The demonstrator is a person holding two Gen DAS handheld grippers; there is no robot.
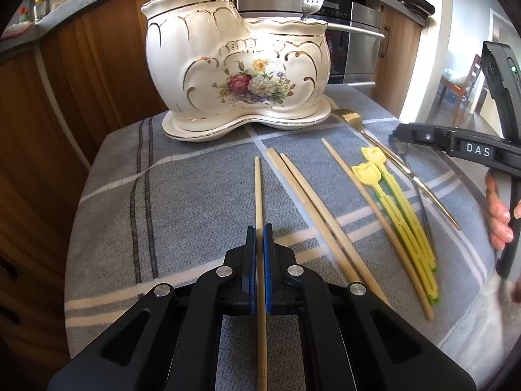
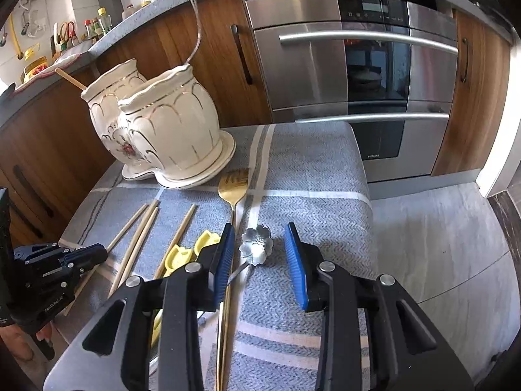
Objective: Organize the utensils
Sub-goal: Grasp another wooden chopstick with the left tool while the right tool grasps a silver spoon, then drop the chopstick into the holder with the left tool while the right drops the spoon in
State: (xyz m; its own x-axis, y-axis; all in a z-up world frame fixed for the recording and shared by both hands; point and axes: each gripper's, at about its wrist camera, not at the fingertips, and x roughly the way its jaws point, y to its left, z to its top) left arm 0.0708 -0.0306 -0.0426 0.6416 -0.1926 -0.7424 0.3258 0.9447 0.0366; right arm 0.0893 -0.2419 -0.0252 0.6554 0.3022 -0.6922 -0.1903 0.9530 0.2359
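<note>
We've got the left gripper (image 1: 259, 254) jaws clamped on a pale wooden chopstick (image 1: 259, 195), centre frame. Lift it clear, tip it upright, drop it into the taller cup of the floral cream ceramic holder (image 1: 228, 65), top centre. Right gripper (image 2: 259, 260) jaws apart over the silver flower-bowl spoon (image 2: 257, 246).

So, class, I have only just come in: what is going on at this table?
Utensils are being sorted into a cream floral ceramic holder. The left gripper is shut on a pale wooden chopstick on the grey striped cloth. The right gripper is open over a silver flower-shaped spoon, beside a gold fork.
</note>
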